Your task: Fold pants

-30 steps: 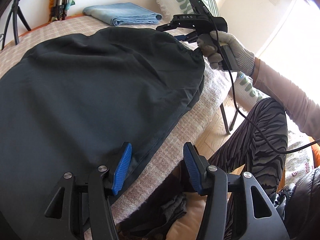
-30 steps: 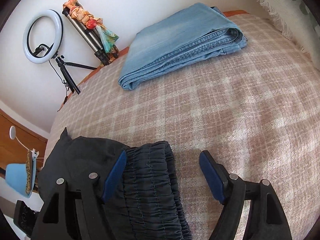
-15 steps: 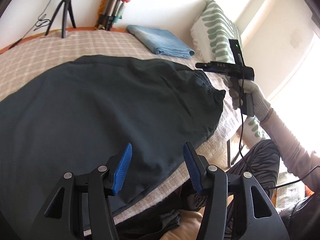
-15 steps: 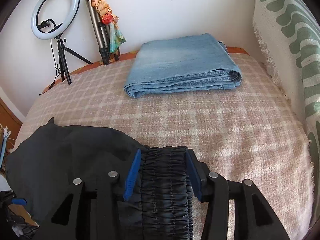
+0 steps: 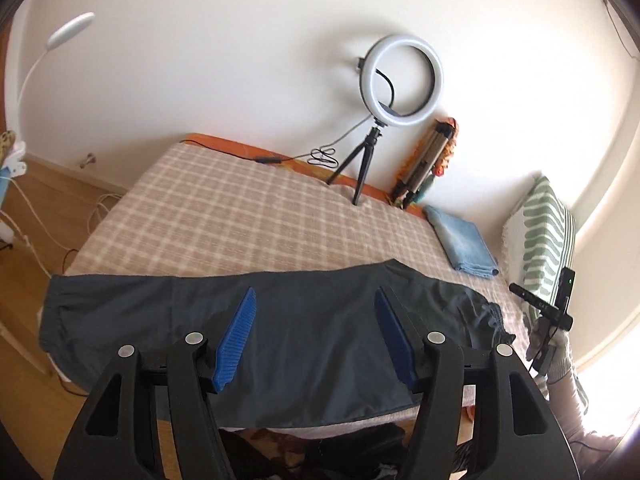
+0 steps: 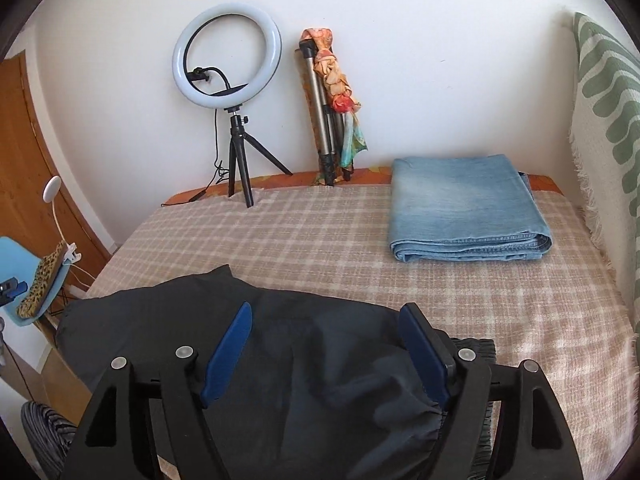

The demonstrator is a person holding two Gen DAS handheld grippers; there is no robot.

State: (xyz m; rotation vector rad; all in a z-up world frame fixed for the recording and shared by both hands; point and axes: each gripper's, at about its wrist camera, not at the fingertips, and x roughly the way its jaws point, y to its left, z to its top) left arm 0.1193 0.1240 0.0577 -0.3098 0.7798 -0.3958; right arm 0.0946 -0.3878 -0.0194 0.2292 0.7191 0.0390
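Both my tongs have released and pulled back; left gripper [image 5: 314, 336] and right gripper [image 6: 326, 354] gape above dark fabric pants [image 5: 288, 320], lying lengthwise left-right, waistband nearer my right.

Both tongs, the left tongs [image 5: 316, 336] and the right tongs [image 6: 326, 354], share one build: matte black plastic frames with triangular cut-outs, round silver screw heads near the finger roots, and ribbed blue pads [image 5: 236, 338] lining each finger. The person's right hand [image 5: 554, 354] wears a pale knit glove above a light sleeve, a thin black cable running beside it.
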